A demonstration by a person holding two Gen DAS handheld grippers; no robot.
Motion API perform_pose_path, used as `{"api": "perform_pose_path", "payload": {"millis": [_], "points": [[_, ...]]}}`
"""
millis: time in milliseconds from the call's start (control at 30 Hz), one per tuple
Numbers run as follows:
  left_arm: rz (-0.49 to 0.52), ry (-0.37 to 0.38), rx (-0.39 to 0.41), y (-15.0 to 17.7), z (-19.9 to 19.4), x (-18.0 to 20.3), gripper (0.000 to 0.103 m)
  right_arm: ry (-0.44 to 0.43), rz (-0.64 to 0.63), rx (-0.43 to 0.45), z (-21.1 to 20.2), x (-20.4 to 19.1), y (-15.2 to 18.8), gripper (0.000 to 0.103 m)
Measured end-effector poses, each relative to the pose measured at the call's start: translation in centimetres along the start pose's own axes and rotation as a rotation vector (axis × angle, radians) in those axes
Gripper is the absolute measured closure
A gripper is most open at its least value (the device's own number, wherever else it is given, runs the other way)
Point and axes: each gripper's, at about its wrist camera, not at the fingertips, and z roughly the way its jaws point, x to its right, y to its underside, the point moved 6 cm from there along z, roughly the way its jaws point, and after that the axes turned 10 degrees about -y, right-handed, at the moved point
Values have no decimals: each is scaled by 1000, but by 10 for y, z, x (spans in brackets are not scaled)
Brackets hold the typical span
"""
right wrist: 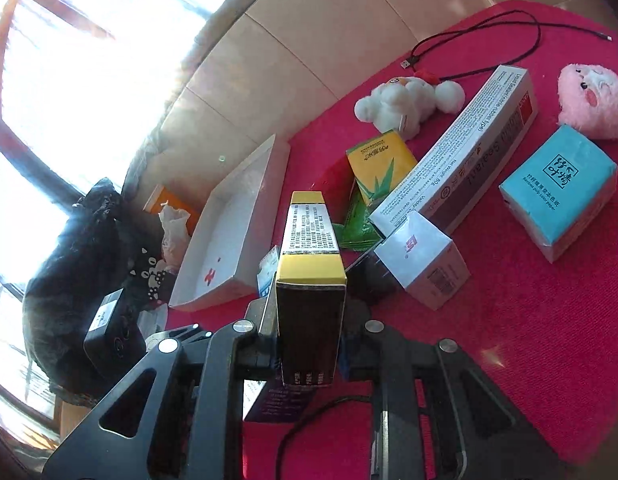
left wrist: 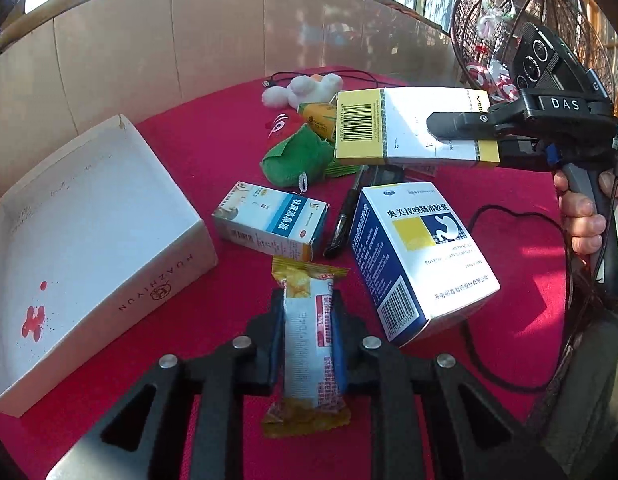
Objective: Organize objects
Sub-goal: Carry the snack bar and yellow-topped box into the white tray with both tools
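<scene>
My left gripper [left wrist: 305, 320] is shut on a yellow-and-white snack packet [left wrist: 309, 344], held above the red cloth. My right gripper [right wrist: 309, 320] is shut on a long yellow-and-white medicine box [right wrist: 311, 248]; the left wrist view shows that box [left wrist: 413, 128] raised over the clutter, with the right gripper [left wrist: 461, 124] at the upper right. An open white cardboard tray [left wrist: 89, 248] lies to the left; it also shows in the right wrist view [right wrist: 229, 240]. A blue-and-white medicine box [left wrist: 421, 264] and a small nasal-drop box [left wrist: 269, 220] lie ahead of the left gripper.
A black pen [left wrist: 343, 220], green plush [left wrist: 297, 156] and white plush [left wrist: 305, 88] lie on the cloth. The right wrist view shows a long sealant box [right wrist: 461, 160], blue tissue pack [right wrist: 561, 192], pink plush [right wrist: 593, 100], small white box [right wrist: 425, 260], yellow carton [right wrist: 381, 164] and USB cable [right wrist: 469, 40].
</scene>
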Motion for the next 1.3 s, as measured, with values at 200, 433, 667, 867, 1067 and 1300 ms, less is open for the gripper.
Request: {"api": "perform_pose_path", "payload": {"millis": [200, 433, 667, 867, 1067, 1300], "points": [[-116, -150, 55, -14, -22, -23, 84, 135, -209, 86, -12, -32, -12, 83], [-248, -331, 156, -27, -49, -61, 84, 365, -514, 254, -33, -82, -24, 83], [-352, -436, 166, -20, -61, -92, 84, 381, -584, 267, -32, -105, -24, 83], [-425, -459, 186, -13, -70, -105, 84, 373, -577, 265, -21, -114, -23, 83], [-428, -529, 181, -6, -80, -111, 84, 355, -593, 255, -4, -128, -23, 83], [-456, -586, 174, 3, -88, -124, 84, 359, -588, 227, 19, -137, -23, 83]]}}
